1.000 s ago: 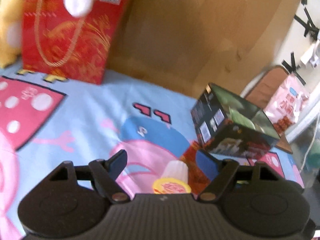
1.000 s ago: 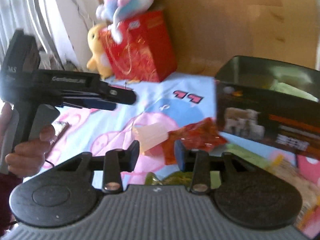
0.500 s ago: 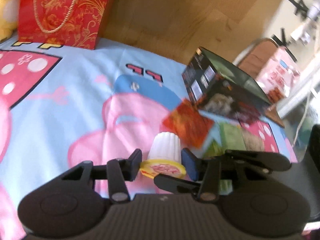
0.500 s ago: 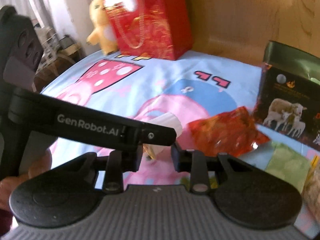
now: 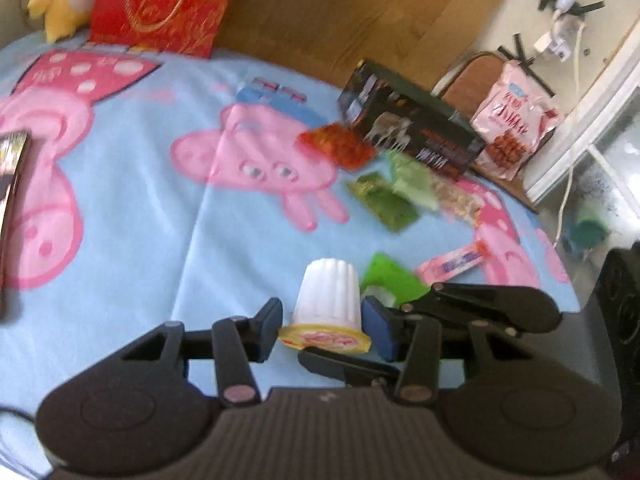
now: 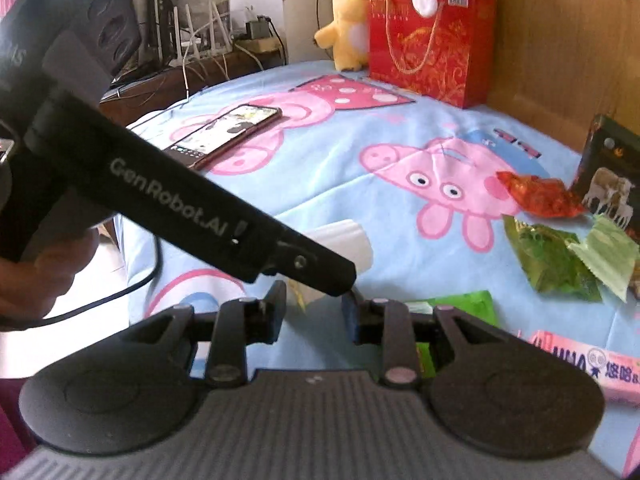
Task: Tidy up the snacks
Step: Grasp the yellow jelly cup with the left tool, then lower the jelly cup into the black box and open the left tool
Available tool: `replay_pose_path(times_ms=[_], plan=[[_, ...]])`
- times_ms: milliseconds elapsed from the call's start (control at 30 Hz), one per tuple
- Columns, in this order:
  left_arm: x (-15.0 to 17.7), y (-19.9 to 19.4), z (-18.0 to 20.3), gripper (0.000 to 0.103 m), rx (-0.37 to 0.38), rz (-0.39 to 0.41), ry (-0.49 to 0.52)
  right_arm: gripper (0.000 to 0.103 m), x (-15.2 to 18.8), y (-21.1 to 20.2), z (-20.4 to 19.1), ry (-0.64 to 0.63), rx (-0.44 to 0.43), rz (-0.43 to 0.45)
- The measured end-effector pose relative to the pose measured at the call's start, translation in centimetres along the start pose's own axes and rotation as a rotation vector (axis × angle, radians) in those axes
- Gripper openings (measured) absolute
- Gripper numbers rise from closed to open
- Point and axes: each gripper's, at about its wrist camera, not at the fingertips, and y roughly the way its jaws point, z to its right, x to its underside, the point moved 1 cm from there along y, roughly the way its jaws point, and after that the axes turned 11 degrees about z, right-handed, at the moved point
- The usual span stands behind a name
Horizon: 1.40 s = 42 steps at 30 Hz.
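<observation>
The left gripper (image 5: 322, 330) holds a white jelly cup (image 5: 327, 300) between its pads, above the blue sheet (image 5: 140, 208) near the front edge. The right gripper (image 6: 314, 312) is narrow and closing; whether anything is between its jaws cannot be told, since the left gripper's body crosses in front. The wide middle of the sheet is bare. Snack packets crowd the right side: a red packet (image 5: 338, 146), green packets (image 5: 384, 200) and a pink bar (image 5: 454, 262), by a dark box (image 5: 412, 128) at the headboard (image 5: 340, 12). A phone (image 6: 224, 134) lies near the left edge, a red bag (image 6: 430, 44) at the back.
</observation>
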Motion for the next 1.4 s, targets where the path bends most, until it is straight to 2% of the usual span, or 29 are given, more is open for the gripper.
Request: replay_pose_path(times_ms=[100,200,367,500,700,900,1000,1067,1233,1300,1400], plan=[[-1.7,0.0,2.2,0.044,0.039,0.028,0.049,0.031,-1.0,-1.7,1.5,0.036,0.033,0.087],[-3.8,1.5,5.0,0.044,0.078,0.026,0.113,0.031,-1.5,-3.4,3.3,0.072,0.102,0.164],[-7.5,6.3,10.4,0.044,0.181,0.018,0.209,0.031,-2.2,-6.5,8.2,0.127,0.251,0.244],[-11.1,10.9,13.7,0.044,0.233,0.033,0.238,0.031,-3.5,-7.9,13.7,0.187,0.355,0.279],[-16.2,18.4,14.5,0.044,0.212,0.042,0.188,0.031,-6.0,-5.8,21.7,0.258,0.418,0.29],[-18.0,23.3,12.2,0.046,0.13,0.021,0.11,0.032,-6.9,-0.9,26.3,0.284,0.431,0.246],[-18.1,23.9,11.1,0.052,0.072,0.019,0.107,0.033,-6.4,-0.5,26.9,0.306,0.442,0.236],[-18.1,23.3,10.5,0.059,0.059,0.039,0.103,0.034,-6.1,-1.3,26.8,0.32,0.436,0.256],[-17.8,19.5,9.5,0.061,0.093,0.09,0.077,0.034,-5.1,-4.8,25.8,0.355,0.425,0.308],[-16.6,18.0,9.2,0.062,0.112,0.083,0.079,0.034,-4.1,-6.3,24.8,0.391,0.397,0.312],[-14.0,16.5,8.9,0.062,0.129,0.045,0.082,0.034,-2.3,-7.0,23.3,0.425,0.357,0.27]])
